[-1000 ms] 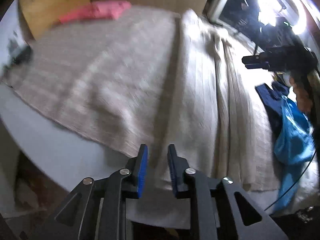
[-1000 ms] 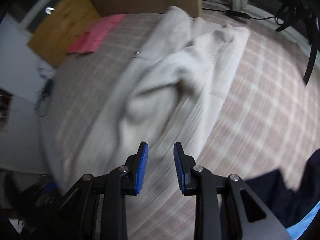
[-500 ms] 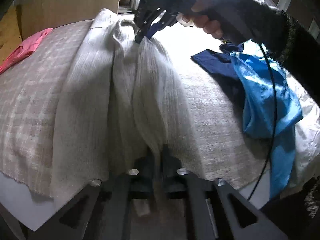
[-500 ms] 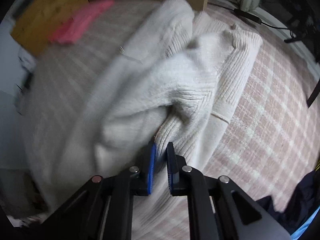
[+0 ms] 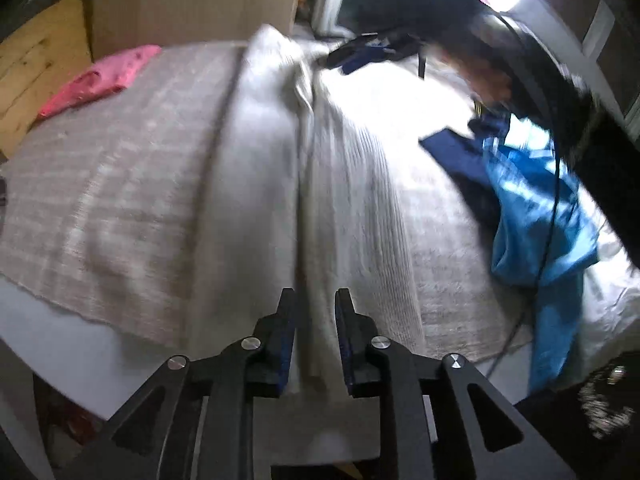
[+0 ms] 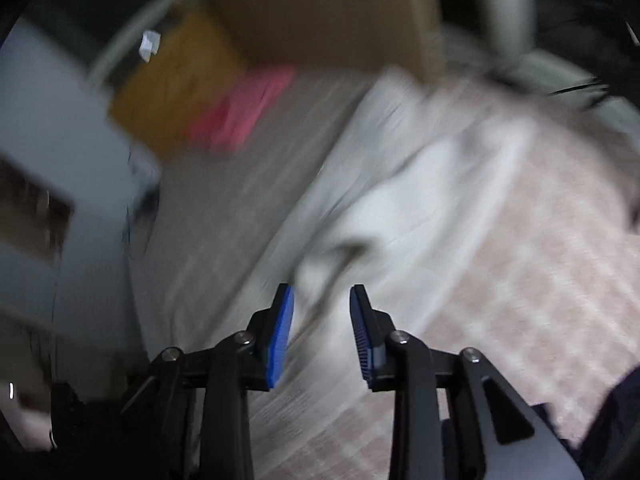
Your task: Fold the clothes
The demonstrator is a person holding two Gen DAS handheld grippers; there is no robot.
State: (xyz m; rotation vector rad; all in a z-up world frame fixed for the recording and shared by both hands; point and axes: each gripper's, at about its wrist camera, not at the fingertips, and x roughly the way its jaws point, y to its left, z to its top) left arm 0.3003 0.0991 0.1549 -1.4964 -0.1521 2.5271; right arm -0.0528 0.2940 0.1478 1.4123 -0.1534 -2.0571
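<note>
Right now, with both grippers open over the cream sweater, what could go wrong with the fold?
1. The cream sweater lies in long bunched ridges, so a fold made now may lock in creases.
2. A black cable runs across the blue garment beside the sweater; it might snag cloth.
3. The sweater's near end hangs over the table edge by the left gripper; it could slide off. The right gripper view is blurred, so aiming is uncertain.

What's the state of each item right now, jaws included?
left gripper: jaws open, holding nothing
right gripper: jaws open, holding nothing
cream sweater: lying lengthwise on the bed, bunched, not folded
blue garment: crumpled heap at the bed edge
pink cloth: lying flat at the far corner
</note>
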